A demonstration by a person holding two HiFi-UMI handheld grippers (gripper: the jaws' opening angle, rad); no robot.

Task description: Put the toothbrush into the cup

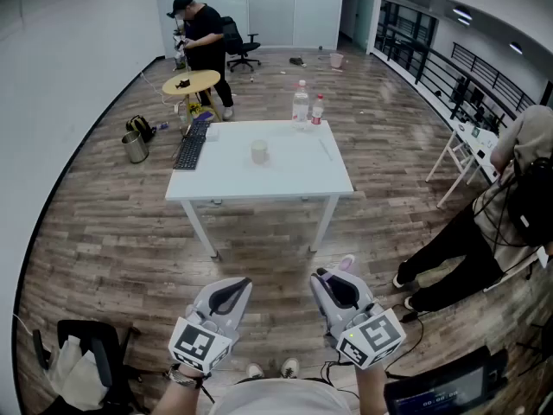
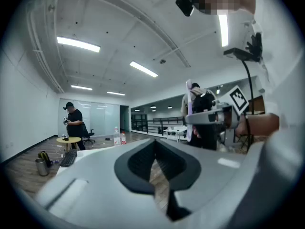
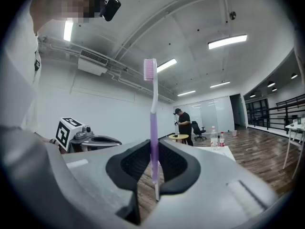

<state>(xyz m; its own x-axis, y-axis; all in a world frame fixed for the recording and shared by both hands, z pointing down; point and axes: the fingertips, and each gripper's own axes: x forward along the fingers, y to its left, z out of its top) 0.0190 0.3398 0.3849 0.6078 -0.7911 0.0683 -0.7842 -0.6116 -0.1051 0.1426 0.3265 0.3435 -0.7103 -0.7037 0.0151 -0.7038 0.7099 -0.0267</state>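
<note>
Your right tongs (image 1: pixel 335 290) are clamped on the toothbrush (image 3: pixel 153 123). It stands upright between the jaws, pink bristles on top and the handle's tip poking out just below. Your left tongs (image 1: pixel 226 299) are closed on nothing. The cup (image 1: pixel 259 152) sits on the white table (image 1: pixel 294 180), well ahead of both hands and a little left of the loaded one (roughly on the line between the two). The brush already runs vertical and the cup's mouth seems to face up. I'd judge you mainly need to step forward, carry the right hand over the cup, and lower handle-first.
</note>
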